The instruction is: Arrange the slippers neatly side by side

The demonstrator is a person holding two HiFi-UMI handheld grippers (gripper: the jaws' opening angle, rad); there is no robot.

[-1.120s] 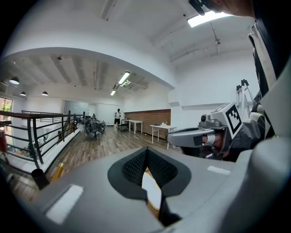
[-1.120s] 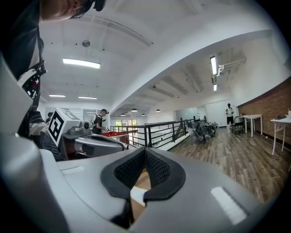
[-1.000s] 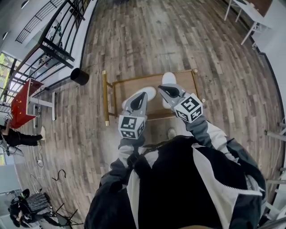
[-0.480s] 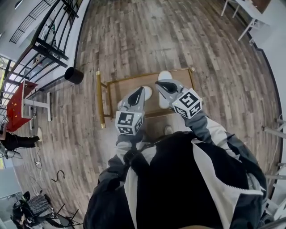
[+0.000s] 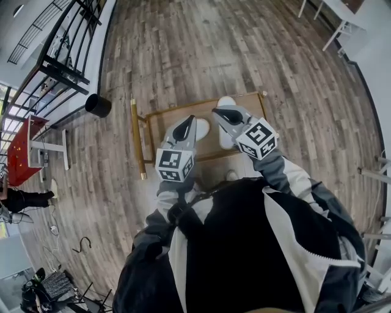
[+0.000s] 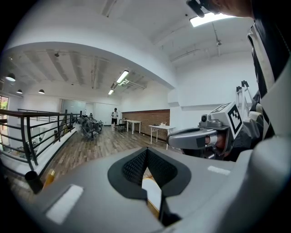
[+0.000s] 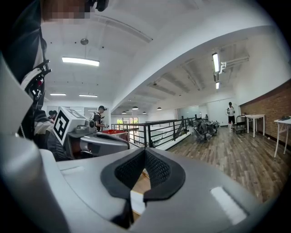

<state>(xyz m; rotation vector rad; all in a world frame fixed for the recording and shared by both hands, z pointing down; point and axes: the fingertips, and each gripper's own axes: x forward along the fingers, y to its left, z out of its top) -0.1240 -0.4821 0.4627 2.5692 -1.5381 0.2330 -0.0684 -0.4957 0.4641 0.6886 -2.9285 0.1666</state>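
Note:
Two white slippers lie on a low wooden table with a gold frame. The left slipper shows beside my left gripper, which hangs over it, shut and empty. Most of the right slipper is hidden by my right gripper, also shut with nothing in it. In the left gripper view the shut jaws point over the room, with a strip of white slipper below them and the right gripper alongside. Below the shut jaws in the right gripper view shows a bit of slipper.
A black bin stands on the wood floor left of the table. A red table and a black railing run along the left. White tables stand far right. People stand in the distance.
Both grippers stay shut above the slippers. The left gripper has tilted a little more upright, and the head view has drifted slightly so the table sits further left.

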